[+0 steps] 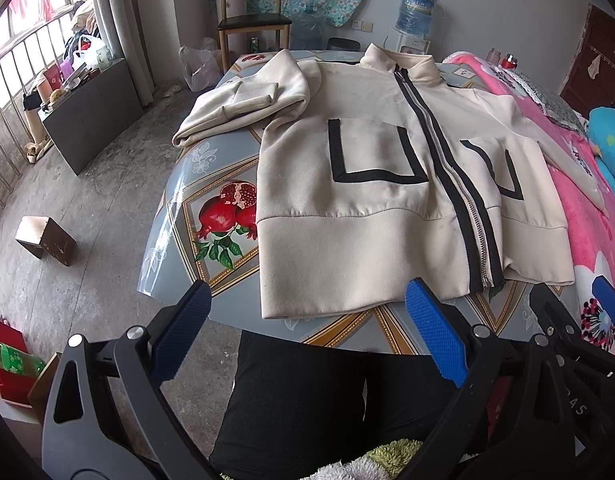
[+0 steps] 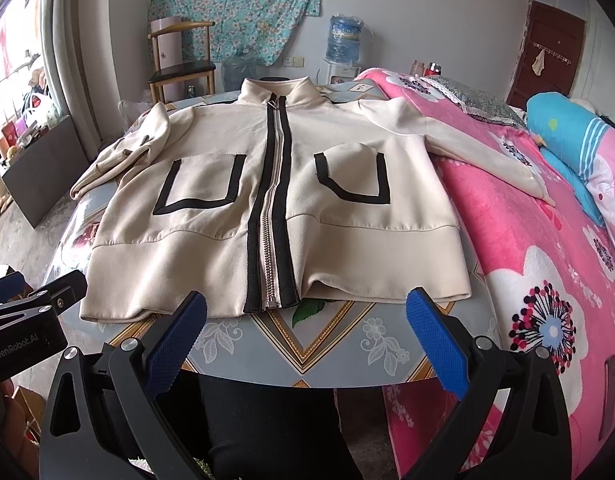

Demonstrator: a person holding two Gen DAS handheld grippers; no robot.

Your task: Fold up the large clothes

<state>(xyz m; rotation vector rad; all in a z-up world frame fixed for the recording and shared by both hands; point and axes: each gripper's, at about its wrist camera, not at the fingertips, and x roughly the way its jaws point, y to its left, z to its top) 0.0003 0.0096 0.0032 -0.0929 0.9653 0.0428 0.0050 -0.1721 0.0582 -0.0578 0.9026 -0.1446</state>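
Round table (image 2: 307, 340) edge bare before the jacket (image 2: 267, 220) hem; pink bed (image 2: 547, 260) crowds right. Left gripper (image 1: 307, 336) and right gripper (image 2: 307, 336) wide open, empty.

The jacket (image 2: 275, 208) covered most of the round table (image 2: 307, 344), so the pattern beneath it was hidden. Its right sleeve (image 2: 487, 148) trailed onto the pink blanket (image 2: 527, 240), cuff indistinct. The water jug (image 1: 417, 10) label was too small to read.
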